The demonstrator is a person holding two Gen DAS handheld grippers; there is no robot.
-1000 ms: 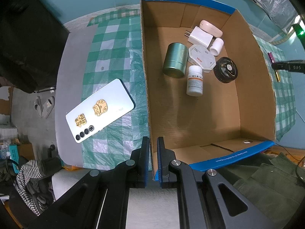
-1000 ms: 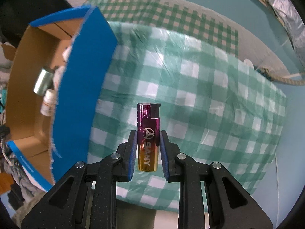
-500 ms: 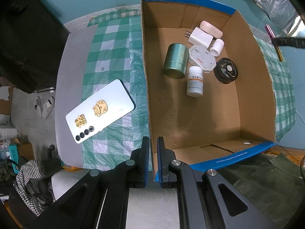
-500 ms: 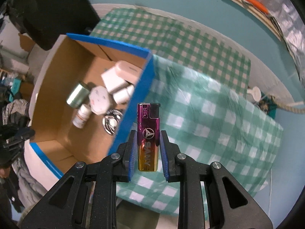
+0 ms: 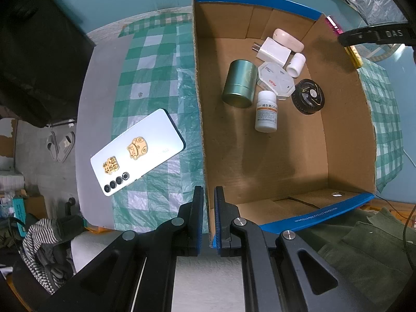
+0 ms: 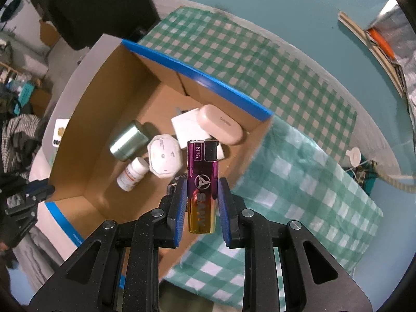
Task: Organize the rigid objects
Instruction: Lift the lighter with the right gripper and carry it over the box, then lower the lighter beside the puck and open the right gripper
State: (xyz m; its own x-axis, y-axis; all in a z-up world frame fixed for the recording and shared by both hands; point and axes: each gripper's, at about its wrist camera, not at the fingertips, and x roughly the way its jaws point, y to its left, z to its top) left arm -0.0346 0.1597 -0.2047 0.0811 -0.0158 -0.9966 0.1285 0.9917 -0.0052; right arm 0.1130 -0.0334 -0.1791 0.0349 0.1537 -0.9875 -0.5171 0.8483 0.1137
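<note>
My right gripper (image 6: 202, 180) is shut on a purple-to-gold lighter (image 6: 201, 161), held upright above the right part of an open cardboard box (image 6: 85, 135) with blue edges. In the left wrist view the lighter (image 5: 354, 55) shows past the box's right wall (image 5: 343, 130). My left gripper (image 5: 208, 195) is shut on the box's near left wall, which runs between its pads. In the box lie a green tin (image 5: 240, 84), a white pill bottle (image 5: 266, 114), a white octagonal case (image 5: 275, 82), a black round object (image 5: 308, 96), a white charger (image 5: 273, 50) and a pale earbud case (image 5: 287, 36).
A white phone (image 5: 137, 152) with gold stickers lies face down on the green checked cloth (image 5: 156, 59) left of the box. Dark green fabric (image 5: 364, 244) lies beyond the box's near side. The cloth (image 6: 299, 182) continues right of the box.
My right gripper has carried the lighter from above the checked cloth to above the box's right part, and has rolled somewhat. The left gripper and the box have not moved.
</note>
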